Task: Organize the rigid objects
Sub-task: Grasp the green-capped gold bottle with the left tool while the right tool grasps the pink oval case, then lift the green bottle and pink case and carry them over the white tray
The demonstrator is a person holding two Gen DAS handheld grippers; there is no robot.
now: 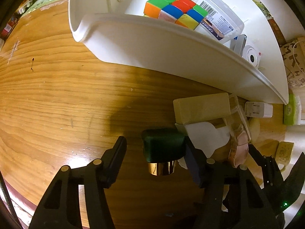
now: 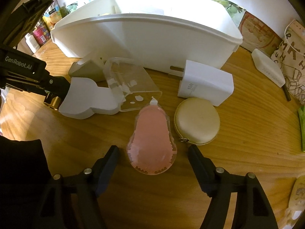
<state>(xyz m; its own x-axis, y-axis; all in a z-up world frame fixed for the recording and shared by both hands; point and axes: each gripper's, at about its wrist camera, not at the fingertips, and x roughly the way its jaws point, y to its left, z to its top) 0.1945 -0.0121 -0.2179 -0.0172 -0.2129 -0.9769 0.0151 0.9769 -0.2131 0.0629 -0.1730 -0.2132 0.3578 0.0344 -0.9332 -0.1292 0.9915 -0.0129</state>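
Note:
My left gripper (image 1: 155, 148) is open around a dark green bottle with a gold cap (image 1: 163, 149) lying on the wooden table; its gold cap also shows in the right wrist view (image 2: 52, 101). My right gripper (image 2: 153, 149) is open around a pink item in a clear blister pack (image 2: 151, 141). A white bin (image 1: 152, 45) behind holds a colourful puzzle cube (image 1: 174, 8), a clear labelled box (image 1: 219, 17) and a small white camera (image 1: 251, 56). The bin also shows in the right wrist view (image 2: 162, 43).
Near the bin lie a white charger plug (image 2: 205, 84), a round cream zip case (image 2: 197, 120), a clear plastic case (image 2: 131, 84), a white flat holder (image 2: 89, 101) and a beige box (image 1: 202, 109). A white bar (image 2: 267, 67) and a printed bag (image 2: 291, 61) sit at the right.

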